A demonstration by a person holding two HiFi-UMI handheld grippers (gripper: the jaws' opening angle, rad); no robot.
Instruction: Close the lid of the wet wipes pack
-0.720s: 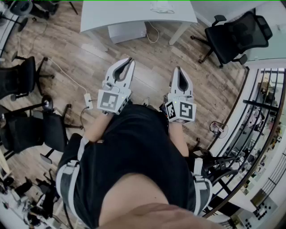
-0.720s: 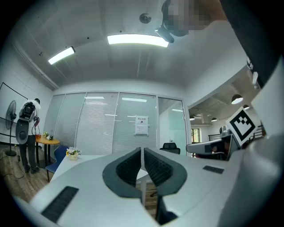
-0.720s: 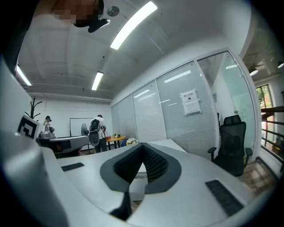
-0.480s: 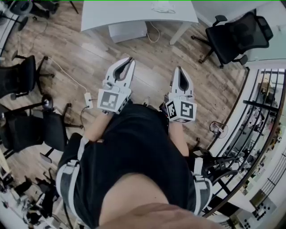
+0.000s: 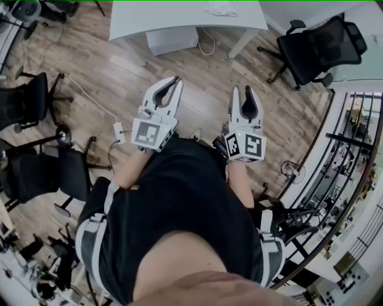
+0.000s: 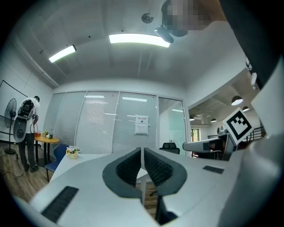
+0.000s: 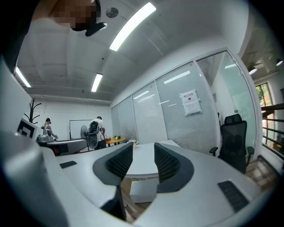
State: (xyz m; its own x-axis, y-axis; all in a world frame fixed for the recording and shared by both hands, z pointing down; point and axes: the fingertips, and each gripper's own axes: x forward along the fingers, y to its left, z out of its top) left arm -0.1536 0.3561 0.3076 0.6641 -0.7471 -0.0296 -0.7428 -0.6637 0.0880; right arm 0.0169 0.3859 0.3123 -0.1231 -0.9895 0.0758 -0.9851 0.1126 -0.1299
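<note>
I see no wet wipes pack that I can identify; a small pale object (image 5: 218,8) lies on the white table (image 5: 179,21) ahead, too small to tell what it is. Both grippers are held level in front of the person's body, above the wooden floor and short of the table. My left gripper (image 5: 175,79) is shut with nothing between its pads (image 6: 142,153). My right gripper (image 5: 242,89) stands open, and the gap between its pads (image 7: 143,148) is empty, with only the table's edge (image 7: 144,164) showing through it.
A black office chair (image 5: 317,48) stands to the right of the table, and others (image 5: 24,104) stand at the left. A power strip with cable (image 5: 118,132) lies on the floor. A white box (image 5: 172,40) sits under the table. A railing (image 5: 353,137) runs along the right. People (image 7: 95,126) stand far off.
The right gripper's jaws, together in the earlier frames, have spread apart. The left gripper stays shut and both hands hold about the same place.
</note>
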